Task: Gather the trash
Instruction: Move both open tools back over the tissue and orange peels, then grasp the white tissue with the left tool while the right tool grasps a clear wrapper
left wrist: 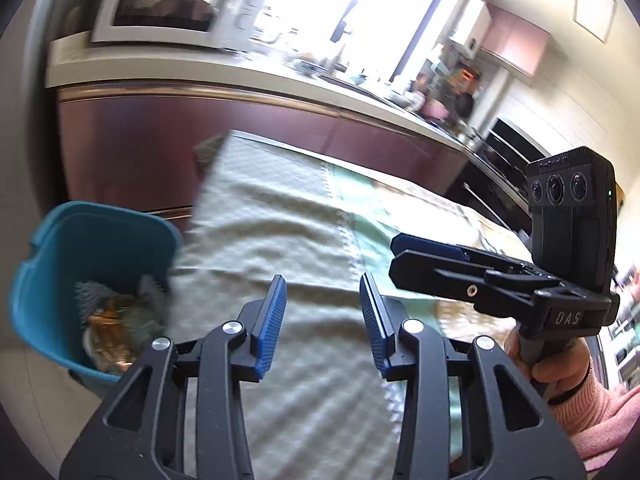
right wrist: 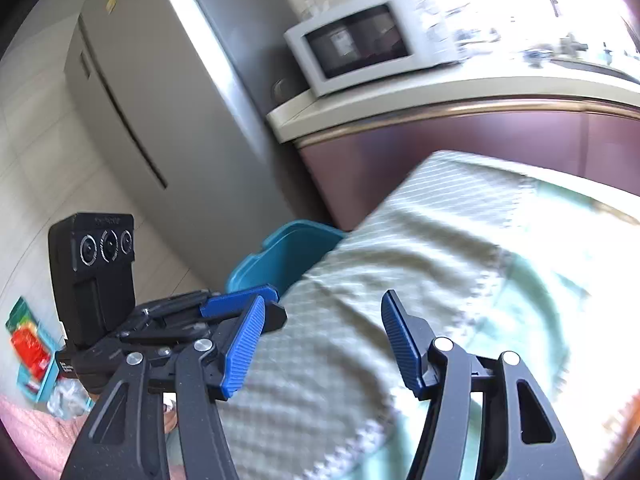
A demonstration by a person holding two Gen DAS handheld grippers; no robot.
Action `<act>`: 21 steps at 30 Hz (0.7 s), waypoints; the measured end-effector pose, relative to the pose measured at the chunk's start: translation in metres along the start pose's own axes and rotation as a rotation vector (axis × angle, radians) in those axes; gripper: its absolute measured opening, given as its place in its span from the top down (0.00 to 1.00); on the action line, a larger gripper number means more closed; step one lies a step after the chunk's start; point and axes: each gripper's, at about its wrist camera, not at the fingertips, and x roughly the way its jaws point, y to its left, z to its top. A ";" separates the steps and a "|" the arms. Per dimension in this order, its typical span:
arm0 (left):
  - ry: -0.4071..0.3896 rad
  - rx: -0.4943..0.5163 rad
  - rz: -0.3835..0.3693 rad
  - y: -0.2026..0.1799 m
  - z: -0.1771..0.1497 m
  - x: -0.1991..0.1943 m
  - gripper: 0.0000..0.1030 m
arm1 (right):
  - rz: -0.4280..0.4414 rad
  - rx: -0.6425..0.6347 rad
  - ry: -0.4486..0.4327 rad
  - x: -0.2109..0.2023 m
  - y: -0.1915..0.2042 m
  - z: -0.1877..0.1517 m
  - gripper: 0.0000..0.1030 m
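A teal trash bin (left wrist: 44, 300) stands on the floor by the table's left end, with crumpled wrappers and paper (left wrist: 116, 320) inside it. My left gripper (left wrist: 323, 280) hovers over the table's checked cloth (left wrist: 280, 220), just right of the bin, open with nothing between its blue pads. My right gripper (left wrist: 396, 256) floats beside it on the right, held by a hand in a pink sleeve. In the right wrist view my right gripper (right wrist: 323, 298) is open and empty above the cloth (right wrist: 440, 240). There the bin (right wrist: 288, 248) peeks out beyond the table edge, behind the left gripper (right wrist: 278, 304).
A dark-red cabinet with a cream counter (left wrist: 200, 68) runs behind the table and carries a white microwave (left wrist: 168, 4). A grey fridge (right wrist: 168, 120) stands left of it. Colourful packets and a clear bag (right wrist: 32, 352) lie on the tiled floor at lower left.
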 end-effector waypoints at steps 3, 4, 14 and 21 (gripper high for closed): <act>0.033 0.048 -0.051 -0.033 0.000 0.018 0.63 | -0.054 0.041 -0.044 -0.034 -0.021 -0.009 0.43; 0.041 0.066 -0.062 -0.043 -0.001 0.022 0.63 | -0.076 0.058 -0.056 -0.046 -0.030 -0.013 0.43; 0.136 0.202 -0.176 -0.143 -0.011 0.080 0.62 | -0.275 0.243 -0.145 -0.132 -0.118 -0.053 0.43; 0.189 0.287 -0.191 -0.192 -0.006 0.123 0.62 | -0.357 0.331 -0.202 -0.165 -0.156 -0.074 0.43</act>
